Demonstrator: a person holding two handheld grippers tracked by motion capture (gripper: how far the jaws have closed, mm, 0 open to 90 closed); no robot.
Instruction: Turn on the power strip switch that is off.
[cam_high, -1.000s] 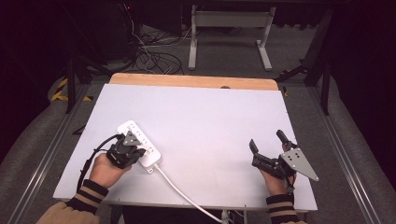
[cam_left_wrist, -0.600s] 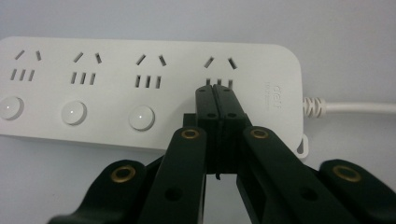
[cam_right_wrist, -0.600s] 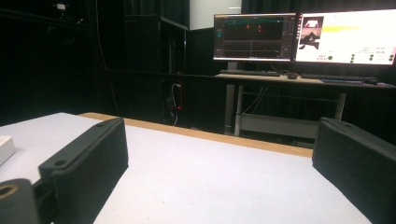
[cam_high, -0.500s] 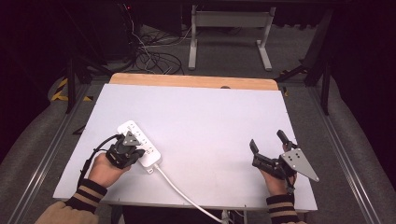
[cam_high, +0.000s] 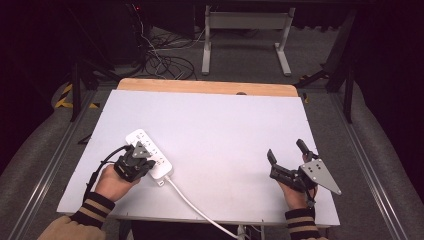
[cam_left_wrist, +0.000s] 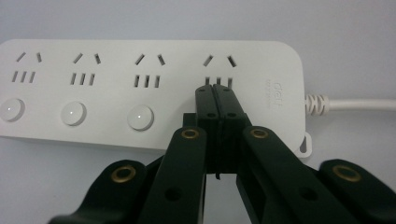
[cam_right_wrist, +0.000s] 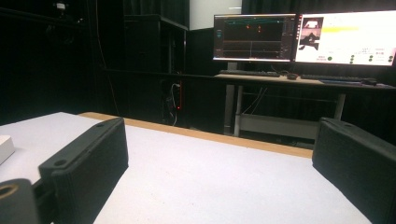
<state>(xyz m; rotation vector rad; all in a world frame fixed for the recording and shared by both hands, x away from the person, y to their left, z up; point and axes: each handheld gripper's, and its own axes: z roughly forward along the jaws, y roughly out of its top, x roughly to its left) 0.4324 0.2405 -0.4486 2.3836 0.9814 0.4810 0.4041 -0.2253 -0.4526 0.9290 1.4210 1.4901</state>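
A white power strip (cam_high: 150, 150) lies on the left part of the white table (cam_high: 220, 125), and its cord (cam_high: 192, 206) runs off over the near edge. My left gripper (cam_high: 144, 157) is shut, with nothing between its jaws. In the left gripper view the closed tips (cam_left_wrist: 217, 95) rest on the power strip (cam_left_wrist: 140, 70) in the row of round buttons, below the socket nearest the cord (cam_left_wrist: 355, 103). They hide whatever sits under them. My right gripper (cam_high: 285, 149) stands open near the table's right front, with bare table between its jaws (cam_right_wrist: 219, 163).
A wooden strip (cam_high: 205, 86) borders the far edge of the table. Beyond it the floor holds a grey desk frame (cam_high: 245, 30) and loose cables (cam_high: 160, 60). The right gripper view shows two lit monitors (cam_right_wrist: 299, 37) on a desk behind the table.
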